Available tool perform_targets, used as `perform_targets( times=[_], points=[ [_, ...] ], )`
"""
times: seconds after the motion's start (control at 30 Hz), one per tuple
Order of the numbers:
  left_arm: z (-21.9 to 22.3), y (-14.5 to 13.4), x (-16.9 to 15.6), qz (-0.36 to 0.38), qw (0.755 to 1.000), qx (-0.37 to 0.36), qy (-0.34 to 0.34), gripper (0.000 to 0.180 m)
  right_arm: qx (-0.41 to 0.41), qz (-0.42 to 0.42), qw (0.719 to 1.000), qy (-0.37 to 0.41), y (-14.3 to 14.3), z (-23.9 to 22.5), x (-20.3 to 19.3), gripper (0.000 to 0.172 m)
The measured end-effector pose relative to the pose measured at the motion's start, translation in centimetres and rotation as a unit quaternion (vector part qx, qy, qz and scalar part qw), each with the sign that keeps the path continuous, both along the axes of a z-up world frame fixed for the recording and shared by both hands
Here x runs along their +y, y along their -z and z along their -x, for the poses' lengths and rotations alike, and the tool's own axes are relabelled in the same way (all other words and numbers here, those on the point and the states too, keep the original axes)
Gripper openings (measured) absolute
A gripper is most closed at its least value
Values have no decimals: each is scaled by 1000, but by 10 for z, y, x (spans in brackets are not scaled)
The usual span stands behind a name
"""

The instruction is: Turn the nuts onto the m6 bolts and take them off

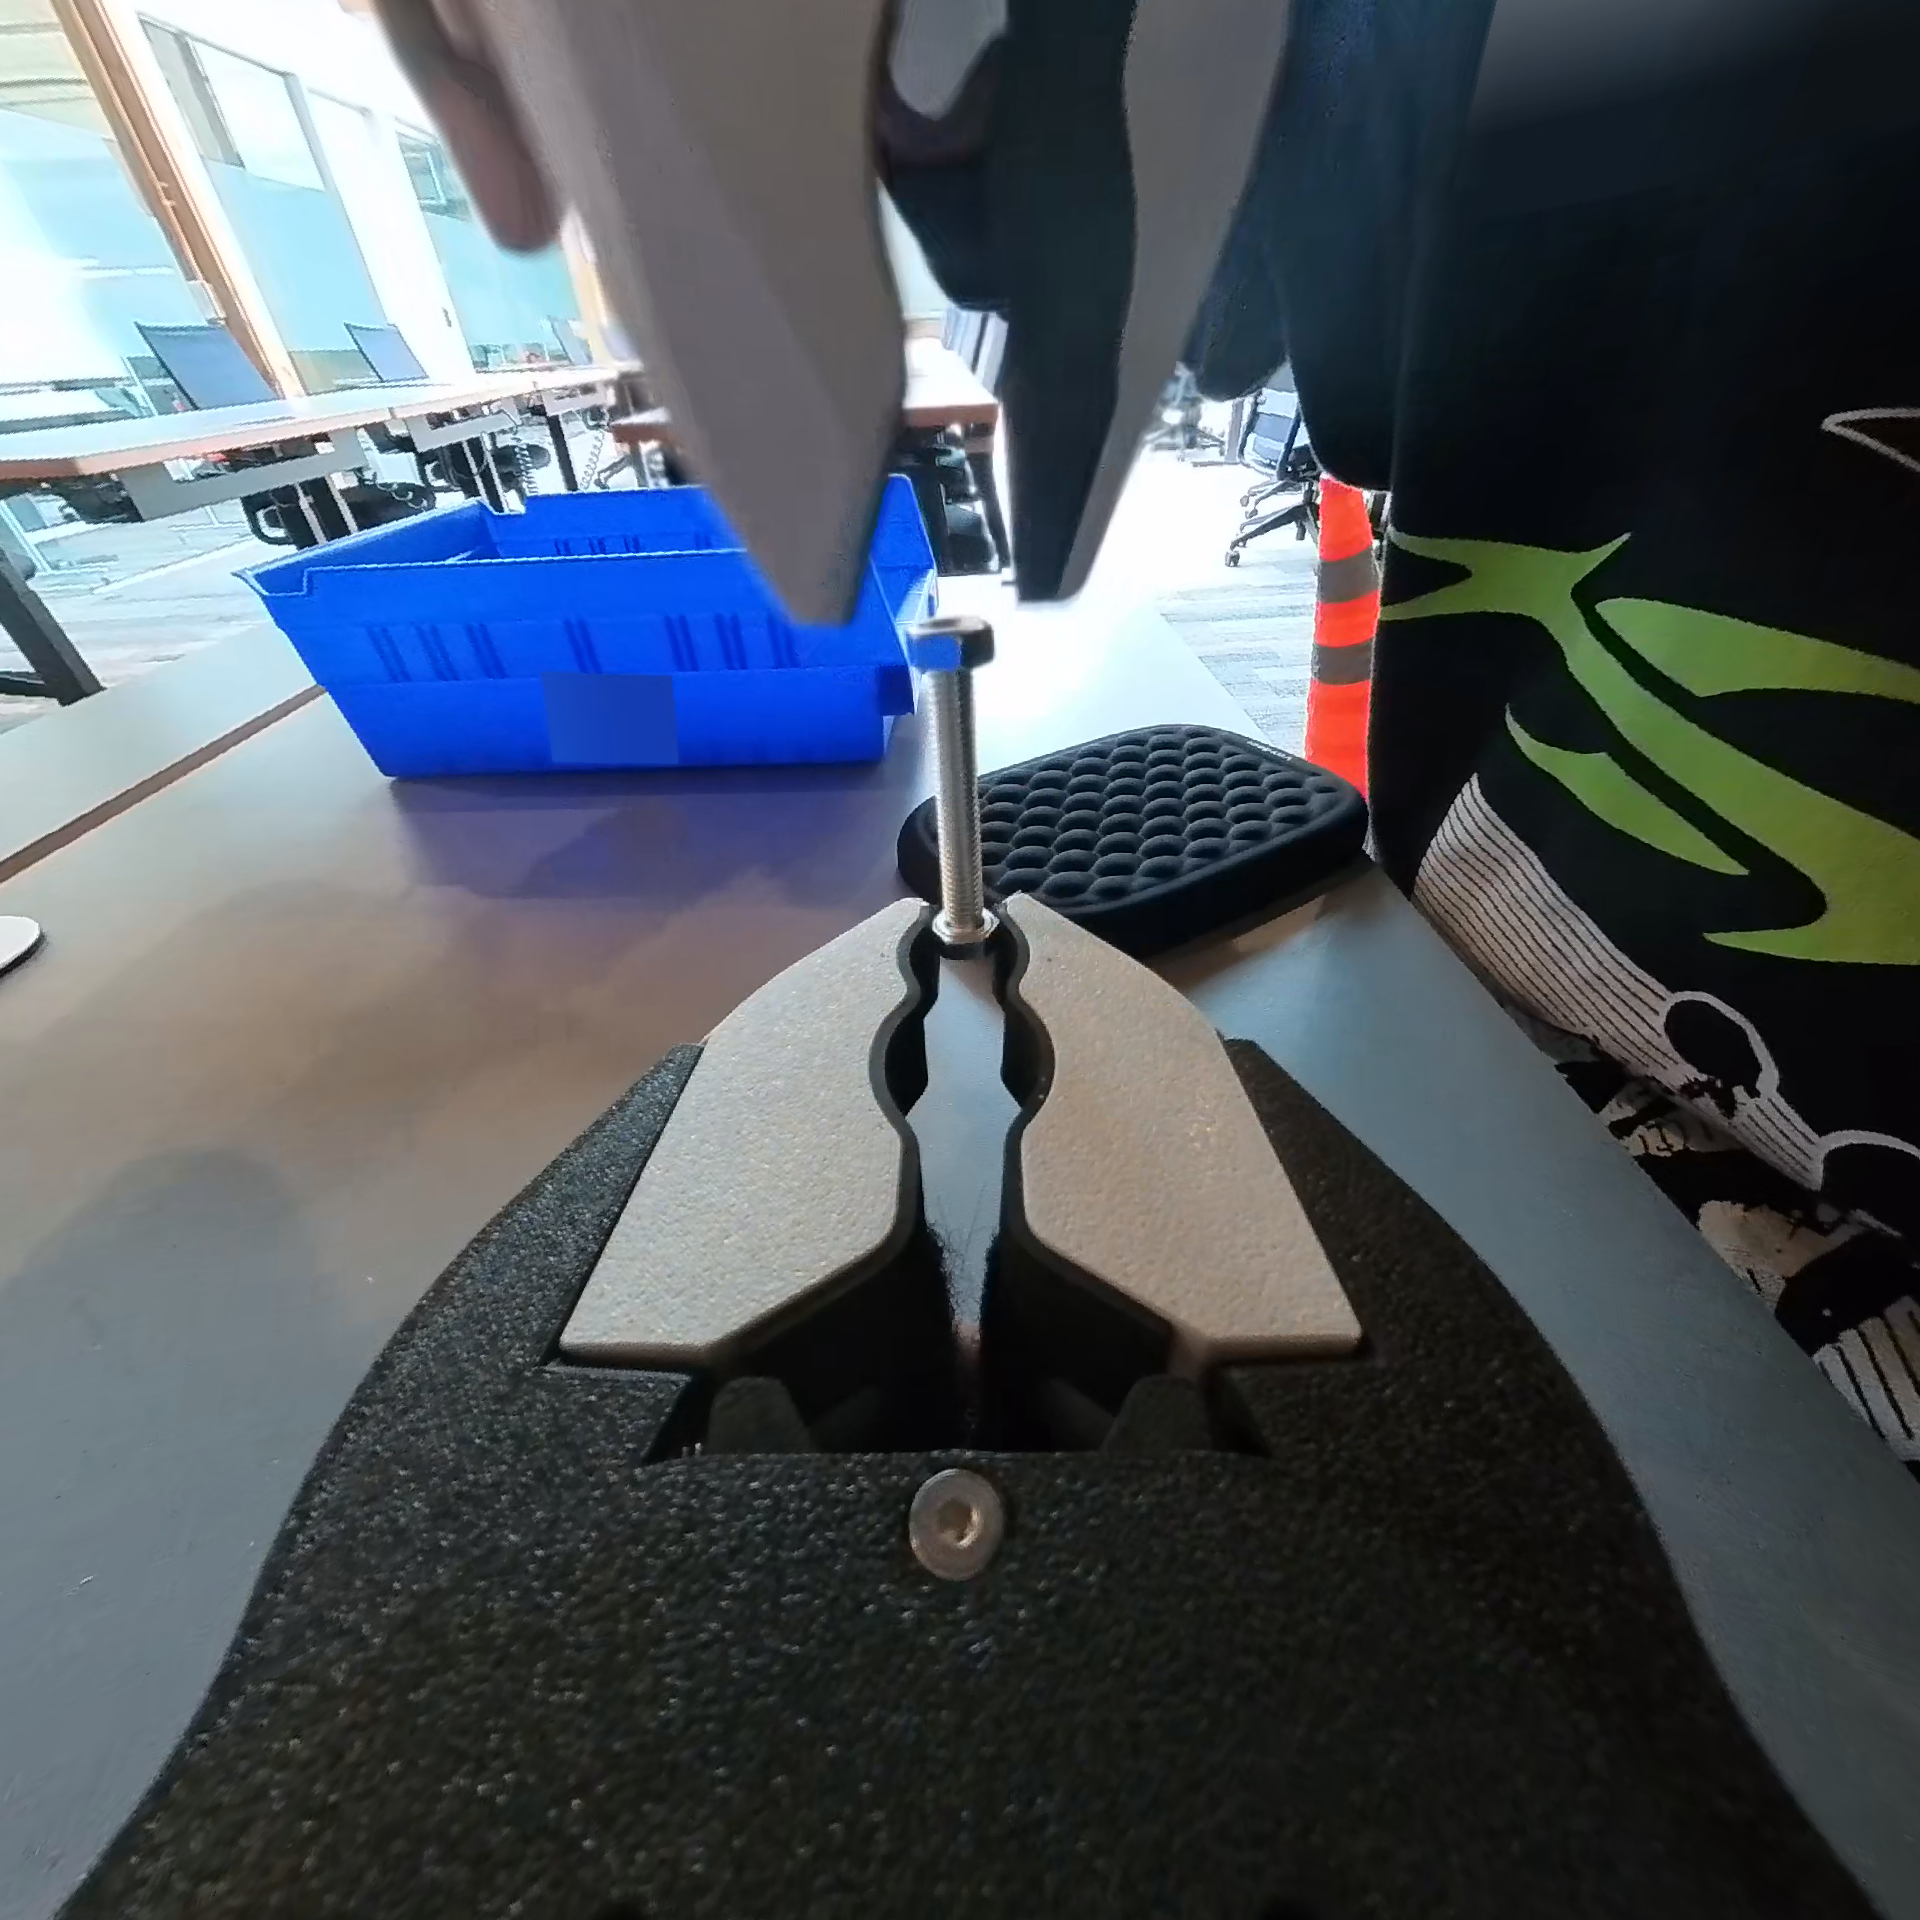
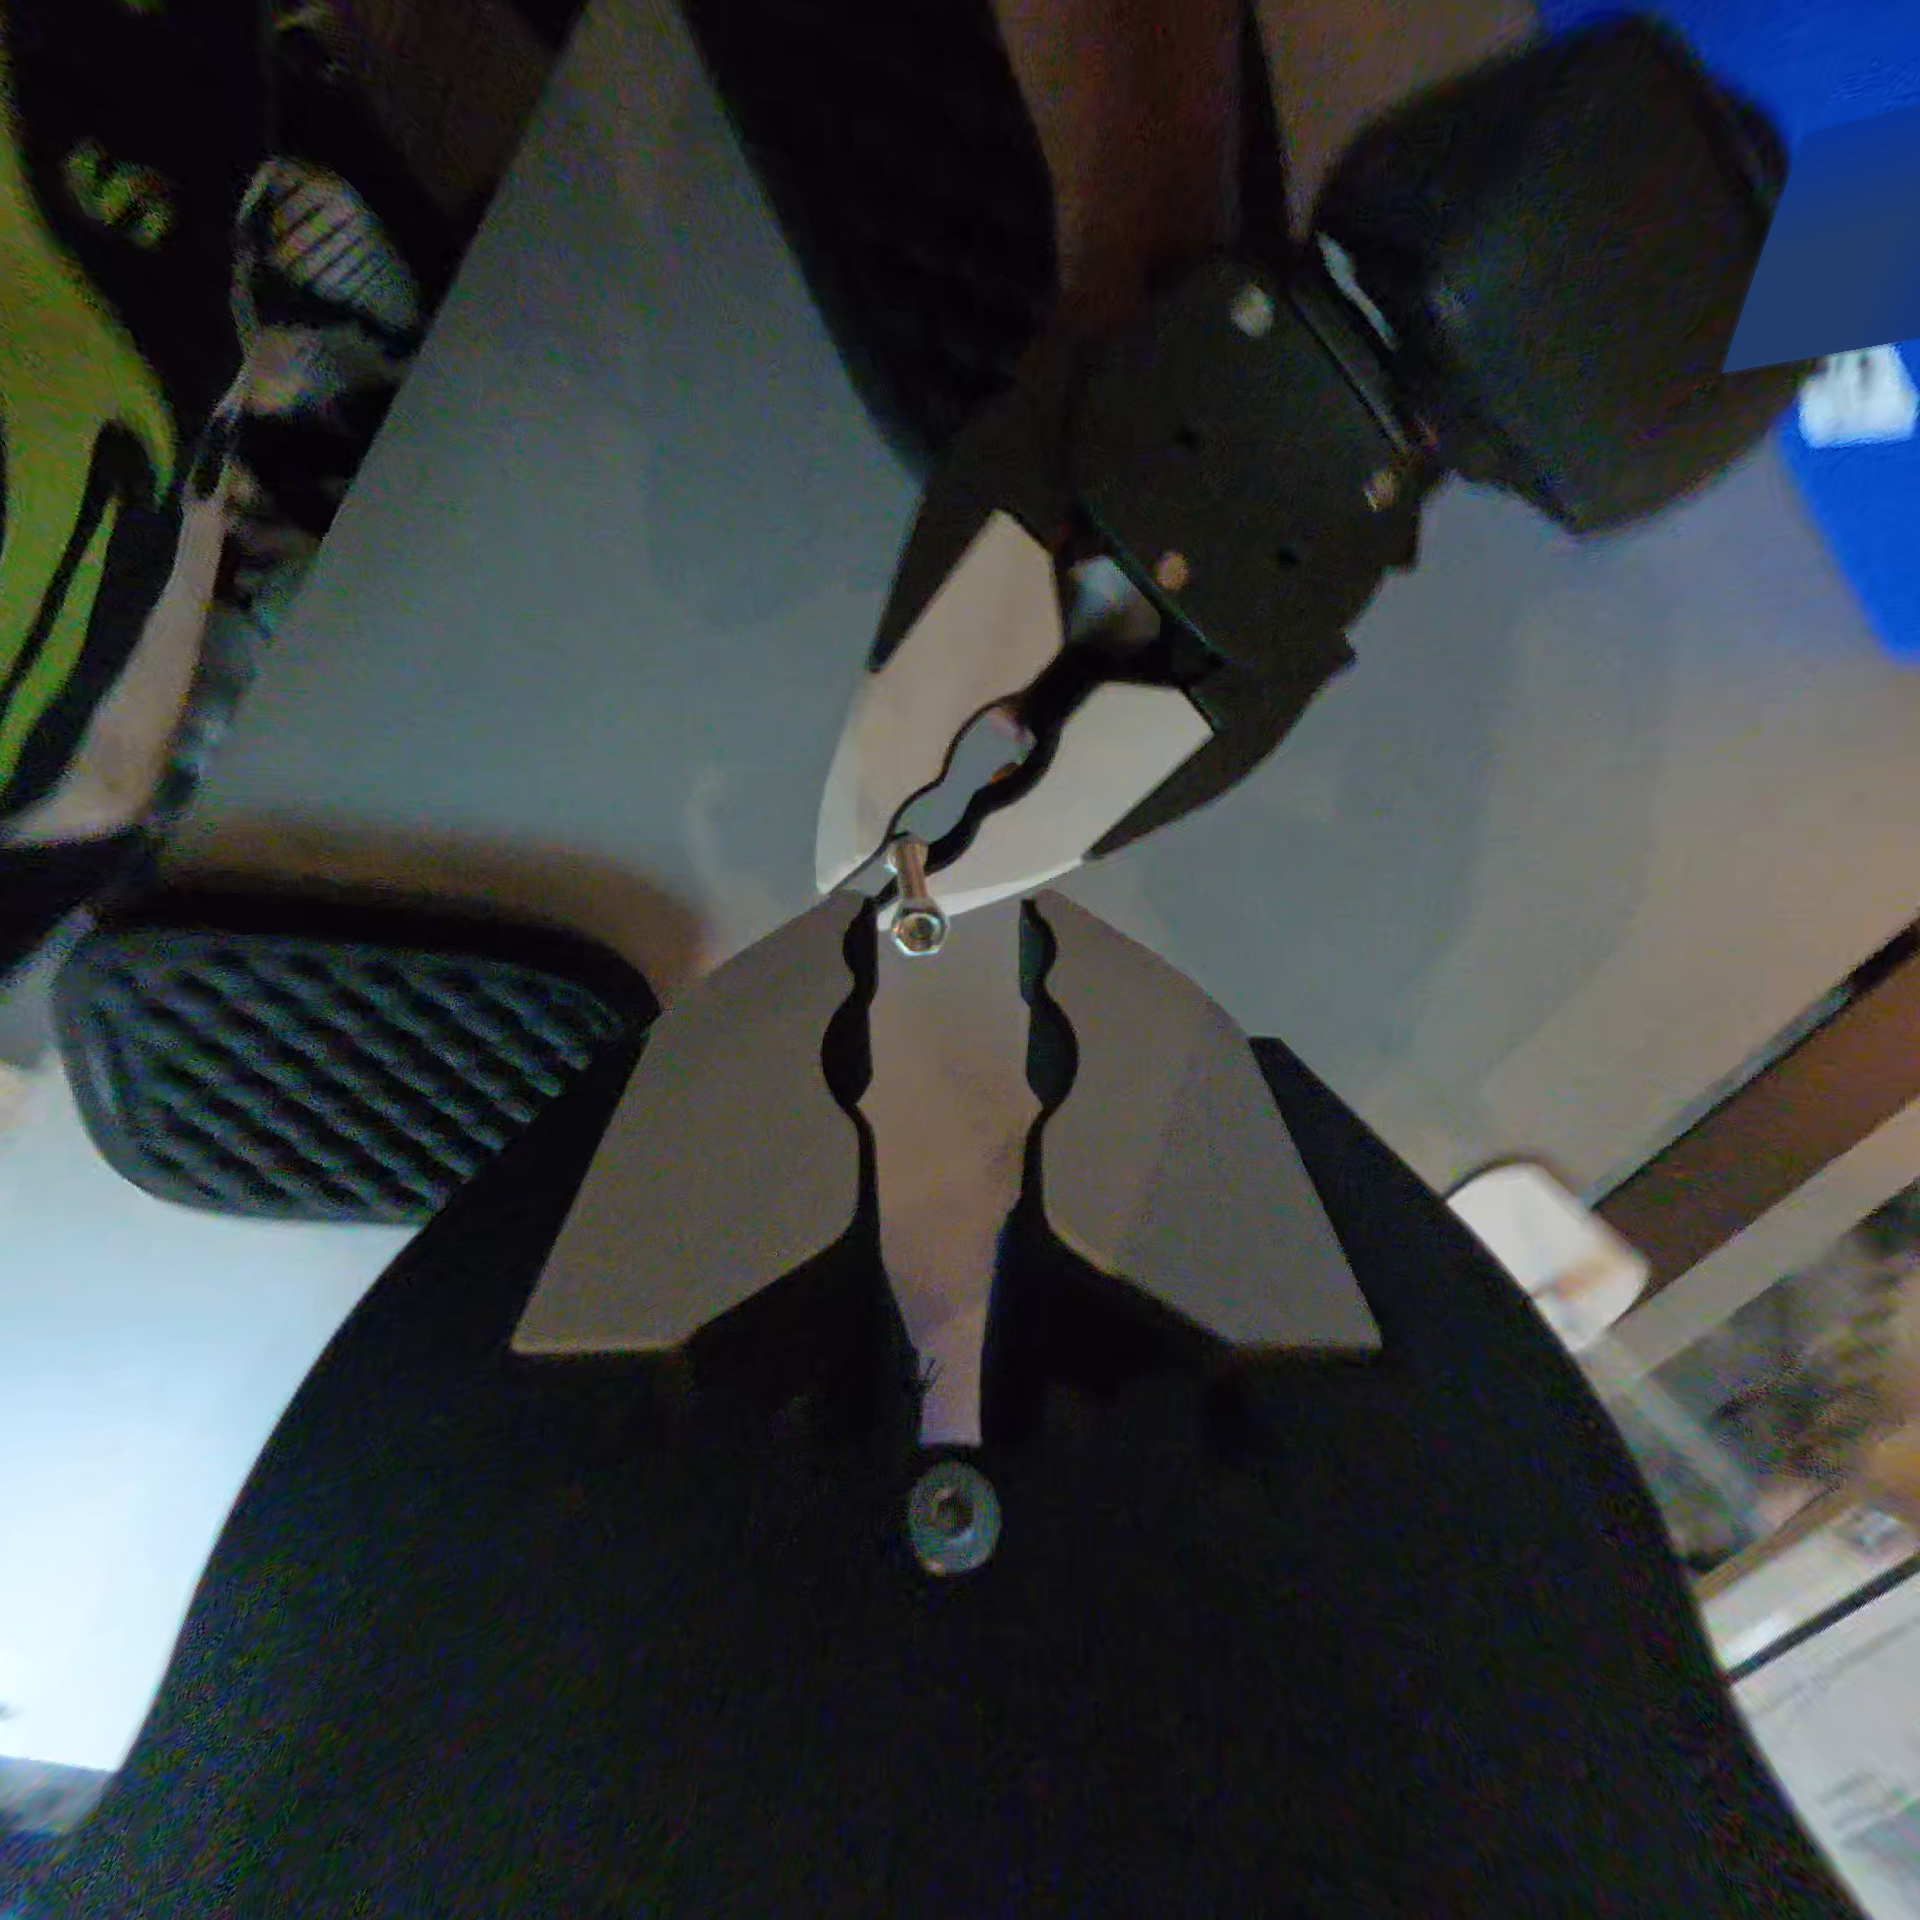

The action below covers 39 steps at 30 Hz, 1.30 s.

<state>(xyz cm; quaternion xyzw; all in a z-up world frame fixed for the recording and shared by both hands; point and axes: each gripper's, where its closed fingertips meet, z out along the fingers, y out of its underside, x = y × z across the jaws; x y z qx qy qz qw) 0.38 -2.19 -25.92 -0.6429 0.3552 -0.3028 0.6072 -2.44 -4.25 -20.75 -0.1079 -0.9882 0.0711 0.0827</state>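
**Bolt clamped upright, nut at its top, right fingers spread around it**

The bolt [image 1: 956,800] is judged light, rigid and slippery: a slim, silvery, fully threaded metal shaft, best gripped across its lower end or head, where flat faces resist spinning. It is held upright just in front of the black honeycomb pad [image 1: 1153,821], with the blue bin [image 1: 582,665] farther off behind it. It is pinched at its base by the left gripper [image 1: 964,935], whose fingers are closed almost together on it.

The nut [image 2: 918,928], small, hexagonal and shiny, sits at the bolt's top end; it is judged easily dropped and best taken across two opposite flats. The right gripper [image 2: 945,920] is held around it with fingers apart, and no squeeze on it is seen.
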Motion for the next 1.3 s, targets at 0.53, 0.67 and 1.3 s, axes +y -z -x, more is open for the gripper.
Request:
perform_targets(
  times=[0.53,0.67,1.3],
  points=[
    [0,0,0,0,1000,-2,2,9,-8,-4,973,-229,7,-7,3,11],
    [0,0,0,0,1000,0,0,9,-12,-2,982,-188,7,-5,3,10],
    [0,0,0,0,1000,-1,1,9,6,-19,976,-216,0,-8,1,22]
  ],
)
